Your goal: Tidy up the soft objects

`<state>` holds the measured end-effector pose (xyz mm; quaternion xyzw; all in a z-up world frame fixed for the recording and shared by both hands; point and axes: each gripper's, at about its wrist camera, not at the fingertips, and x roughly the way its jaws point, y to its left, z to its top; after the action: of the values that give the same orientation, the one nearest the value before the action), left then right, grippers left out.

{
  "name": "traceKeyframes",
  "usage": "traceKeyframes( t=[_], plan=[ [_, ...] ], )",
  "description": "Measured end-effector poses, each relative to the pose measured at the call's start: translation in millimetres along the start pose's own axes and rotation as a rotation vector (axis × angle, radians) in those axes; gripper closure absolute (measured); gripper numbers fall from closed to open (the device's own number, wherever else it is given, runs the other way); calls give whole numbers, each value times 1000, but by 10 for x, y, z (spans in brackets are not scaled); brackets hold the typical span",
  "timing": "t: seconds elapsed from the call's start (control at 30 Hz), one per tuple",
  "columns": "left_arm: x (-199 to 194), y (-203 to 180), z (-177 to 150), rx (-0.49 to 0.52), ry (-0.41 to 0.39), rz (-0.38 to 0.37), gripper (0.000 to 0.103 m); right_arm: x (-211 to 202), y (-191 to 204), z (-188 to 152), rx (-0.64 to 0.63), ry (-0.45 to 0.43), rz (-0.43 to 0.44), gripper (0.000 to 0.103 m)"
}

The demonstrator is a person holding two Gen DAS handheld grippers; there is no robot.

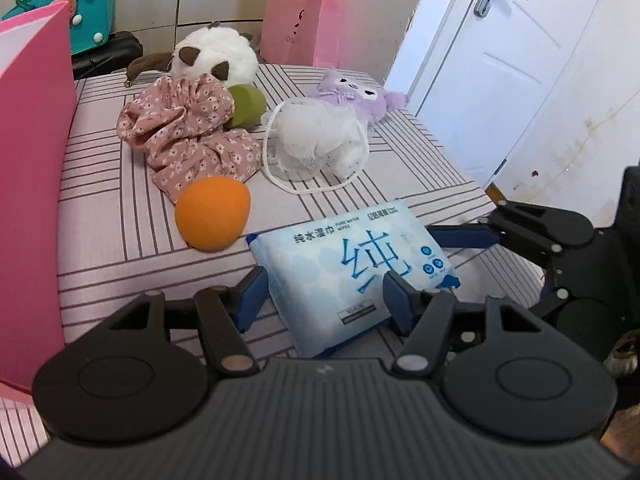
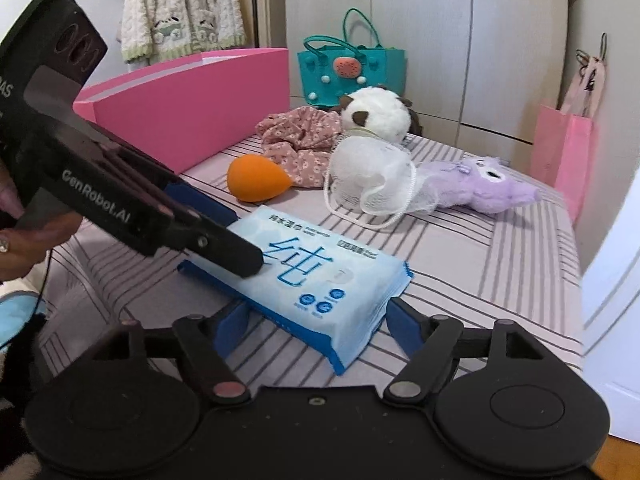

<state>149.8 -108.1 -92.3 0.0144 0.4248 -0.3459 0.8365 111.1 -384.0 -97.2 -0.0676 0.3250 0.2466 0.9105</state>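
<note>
A light blue pack of wet wipes point(image 1: 344, 268) lies at the near edge of the striped pink cover point(image 1: 112, 248). My left gripper point(image 1: 326, 296) is shut on its near end, a blue finger pressing each side. In the right wrist view the left gripper point(image 2: 224, 240) comes in from the left, clamped on the pack point(image 2: 320, 276). My right gripper point(image 2: 318, 326) straddles the pack's other end with its jaws wide and small gaps beside the pads, so it is open. Farther back lie an orange sponge egg point(image 1: 212, 212), a floral cloth point(image 1: 188, 136) and a white mesh puff point(image 1: 316, 140).
A white-and-brown plush point(image 1: 216, 56), a green object point(image 1: 248, 104) and a purple plush point(image 1: 352, 92) lie at the back. A tall pink box point(image 1: 32, 160) stands along the left edge. A teal bag point(image 2: 348, 68), a pink paper bag point(image 1: 300, 24) and a white door point(image 1: 500, 60) surround the surface.
</note>
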Motion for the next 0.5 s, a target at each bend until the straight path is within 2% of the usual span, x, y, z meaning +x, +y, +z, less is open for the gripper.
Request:
traceKeyframes(
  t=[0.23,0.5],
  plan=[
    [21,-75,-47,34,-37,12,42,63,161,34,-29,-28,-27,23],
    [-84,-96,-64,26,-31,-3,45,-35,287,79,-33,-2,-53,25]
  ],
)
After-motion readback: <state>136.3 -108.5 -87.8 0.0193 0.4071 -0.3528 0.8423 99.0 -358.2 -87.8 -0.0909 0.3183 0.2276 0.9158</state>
